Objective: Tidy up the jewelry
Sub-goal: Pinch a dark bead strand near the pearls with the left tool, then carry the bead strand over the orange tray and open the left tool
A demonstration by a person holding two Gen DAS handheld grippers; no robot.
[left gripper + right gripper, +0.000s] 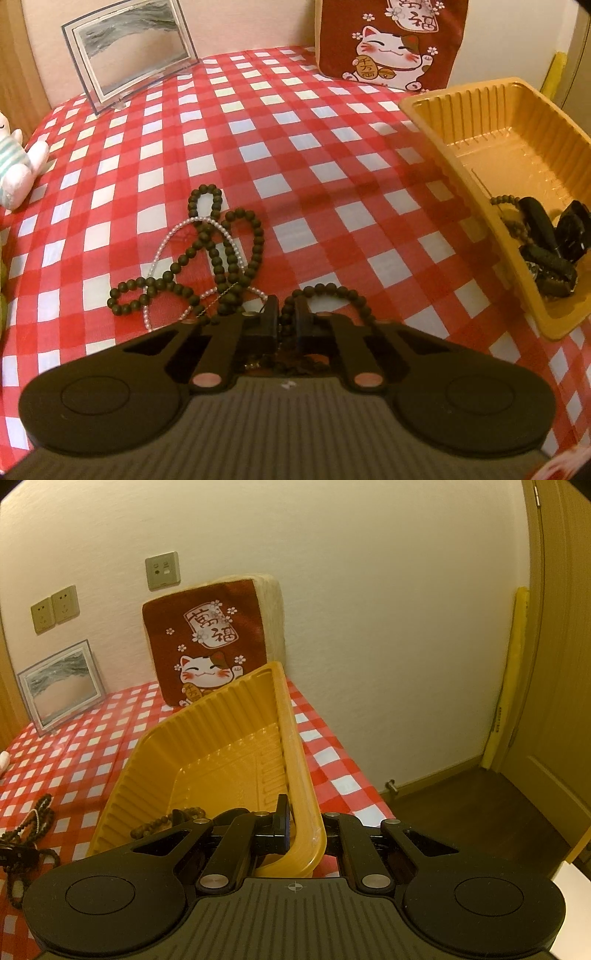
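A long dark bead necklace point(225, 254) lies looped on the red checked tablecloth, tangled with a thin pearl strand point(162, 243). My left gripper point(286, 317) is down on its near end, jaws shut on the dark beads. A yellow plastic tray point(480, 122) stands to the right and holds dark bracelets and a watch point(546, 243). My right gripper point(295, 827) is shut on the tray's near right rim point(299, 775), which is tilted up. The bead necklace also shows at the left of the right wrist view point(33, 823).
A sand-art picture frame point(133, 51) and a red lucky-cat cushion point(388, 40) lean on the back wall. A plush toy point(14, 162) sits at the left edge. The table's right edge drops to a wooden floor point(480, 812) by a door.
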